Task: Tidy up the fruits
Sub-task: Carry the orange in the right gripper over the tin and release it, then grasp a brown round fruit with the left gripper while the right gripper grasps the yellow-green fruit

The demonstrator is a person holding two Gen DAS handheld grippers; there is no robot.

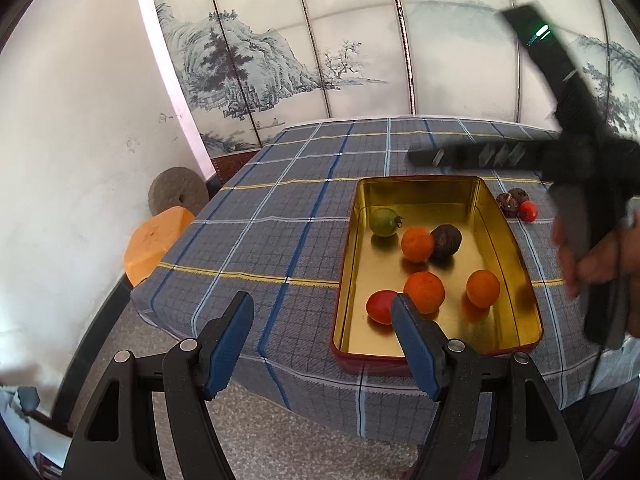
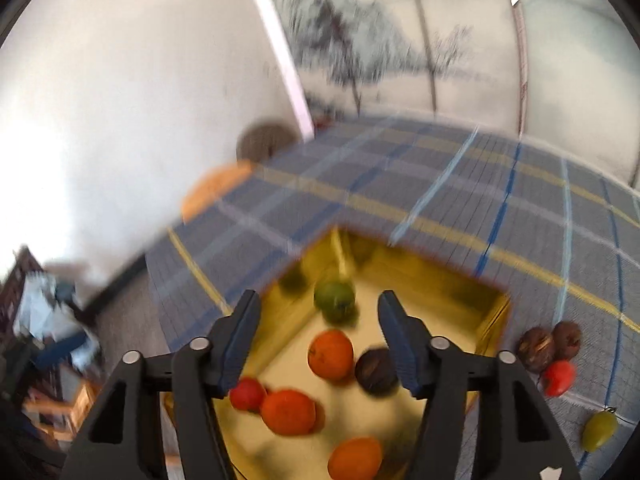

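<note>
Both claws wide apart, nothing held — left claw [image 1: 322, 312], right claw [image 2: 316, 308] over gold tin [image 2: 496, 312]. Picture blurry — fast swing could miss red tomato [image 2: 559, 377], knock brown nuts [image 2: 550, 345] off surface [image 2: 440, 184].

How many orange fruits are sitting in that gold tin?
3: one beside the dark fruit, one by the red tomato, one nearer the right wall. None seem hidden.

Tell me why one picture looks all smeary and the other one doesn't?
The right wrist view is motion-blurred: the painted screen and checked cloth streak, and the green tomato looks soft. The left wrist view is mostly sharp, with only the right claw blurred. Both views bend straight lines, and the gold tin mirrors the fruit.
</note>
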